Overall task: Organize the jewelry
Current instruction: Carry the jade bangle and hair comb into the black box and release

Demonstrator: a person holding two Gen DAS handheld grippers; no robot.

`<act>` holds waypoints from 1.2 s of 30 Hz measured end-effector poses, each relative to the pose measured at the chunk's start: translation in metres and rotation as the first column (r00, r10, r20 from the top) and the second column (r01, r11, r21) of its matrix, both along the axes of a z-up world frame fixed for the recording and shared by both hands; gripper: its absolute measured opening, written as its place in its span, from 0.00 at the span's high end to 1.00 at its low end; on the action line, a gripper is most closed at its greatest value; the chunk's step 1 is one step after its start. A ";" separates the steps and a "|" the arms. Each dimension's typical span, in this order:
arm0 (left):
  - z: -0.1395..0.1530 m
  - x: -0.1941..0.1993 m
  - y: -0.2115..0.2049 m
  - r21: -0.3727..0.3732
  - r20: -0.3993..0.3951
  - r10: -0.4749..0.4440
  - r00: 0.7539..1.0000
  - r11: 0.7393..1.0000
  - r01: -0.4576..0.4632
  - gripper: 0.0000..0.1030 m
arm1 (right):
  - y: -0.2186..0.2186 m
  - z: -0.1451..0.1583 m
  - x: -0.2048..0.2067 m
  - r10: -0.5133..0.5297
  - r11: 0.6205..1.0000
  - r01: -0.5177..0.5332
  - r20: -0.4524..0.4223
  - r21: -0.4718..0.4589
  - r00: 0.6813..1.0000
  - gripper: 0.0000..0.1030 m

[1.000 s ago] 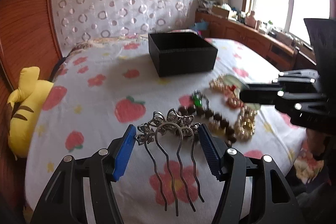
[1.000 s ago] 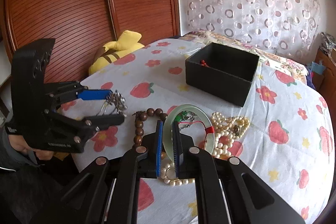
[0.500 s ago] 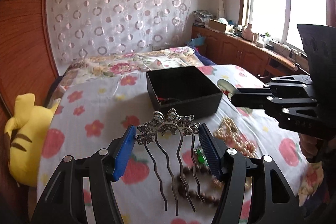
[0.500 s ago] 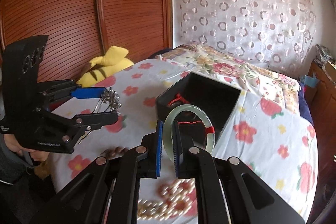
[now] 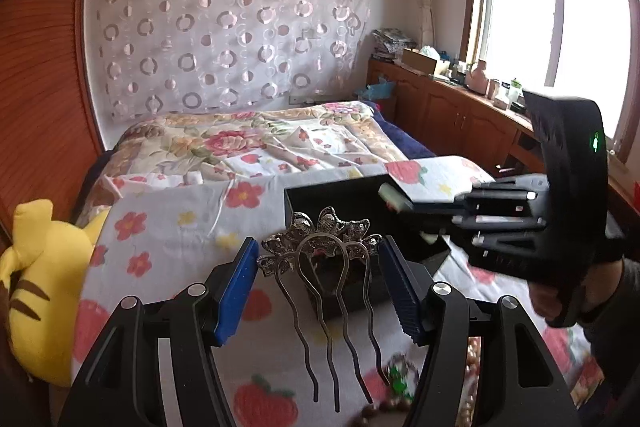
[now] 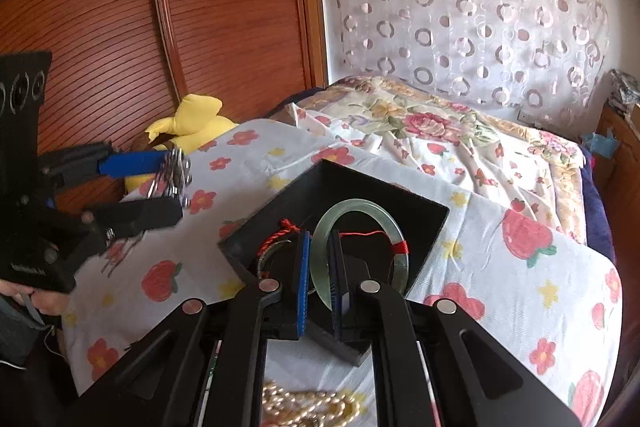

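- The left tool point(image 5: 318, 277) gripped a silver hair comb point(image 5: 326, 269) by its ornate flowered head between blue pads point(image 5: 236, 285), the wavy prongs pointing back toward the camera.
- The right tool point(image 6: 319, 277) was clenched on a pale green jade bangle point(image 6: 362, 249) with red thread wound on its right side, held upright over the open black box point(image 6: 430, 227).
- A red cord point(image 6: 280, 239) and a ring-shaped piece lay in the box's left part.
- The box sat on the strawberry-print bed sheet point(image 6: 520, 291), in the middle of the bed.
- A pearl strand point(image 6: 308, 405) lay on the sheet nearer than the box; in the left wrist view, dark wooden beads point(image 5: 384, 407) and a green-stoned piece point(image 5: 400, 381) lay blurred at the near edge.
- A yellow plush toy point(image 5: 36, 287) rested at the bed's left side against the wooden wall.
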State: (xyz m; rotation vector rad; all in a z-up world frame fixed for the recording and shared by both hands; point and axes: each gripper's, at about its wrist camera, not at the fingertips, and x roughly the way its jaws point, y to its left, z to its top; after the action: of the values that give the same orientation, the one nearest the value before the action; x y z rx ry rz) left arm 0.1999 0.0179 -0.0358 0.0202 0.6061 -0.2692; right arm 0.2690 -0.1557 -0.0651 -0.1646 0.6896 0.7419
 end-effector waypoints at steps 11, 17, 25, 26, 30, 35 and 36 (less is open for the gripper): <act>-0.006 0.053 -0.016 0.006 -0.040 -0.037 0.999 0.999 0.037 0.43 | -0.010 -0.010 0.016 0.008 1.000 -0.007 -0.052 0.029 0.999 0.85; -0.014 0.077 -0.029 0.022 -0.064 -0.058 0.996 0.998 0.059 0.42 | -0.030 -0.002 0.018 -0.010 0.999 0.013 -0.053 0.047 0.999 0.85; -0.024 0.103 -0.045 0.043 -0.111 -0.102 0.989 0.993 0.108 0.42 | -0.052 0.001 0.018 -0.062 0.998 0.063 -0.034 0.022 0.997 0.85; -0.026 0.105 -0.047 0.047 -0.117 -0.108 0.987 0.992 0.115 0.42 | -0.054 0.000 0.017 -0.068 0.997 0.068 -0.035 0.023 0.997 0.85; -0.034 0.111 -0.055 0.066 -0.135 -0.112 0.984 0.990 0.122 0.42 | -0.060 -0.003 0.020 -0.084 0.996 0.085 -0.044 0.027 0.996 0.85; -0.036 0.115 -0.054 0.078 -0.130 -0.104 0.986 0.990 0.115 0.44 | -0.064 -0.006 0.019 -0.092 0.995 0.094 -0.049 0.033 0.995 0.85; -0.037 0.115 -0.054 0.080 -0.129 -0.103 0.986 0.990 0.114 0.44 | -0.064 -0.006 0.019 -0.093 0.995 0.095 -0.049 0.035 0.994 0.85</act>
State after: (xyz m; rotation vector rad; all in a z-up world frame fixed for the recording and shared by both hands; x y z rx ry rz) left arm 0.3145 -0.0364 -0.0729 0.1219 0.7423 -0.3515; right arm 0.2877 -0.2200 -0.0714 -0.0804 0.7234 0.6695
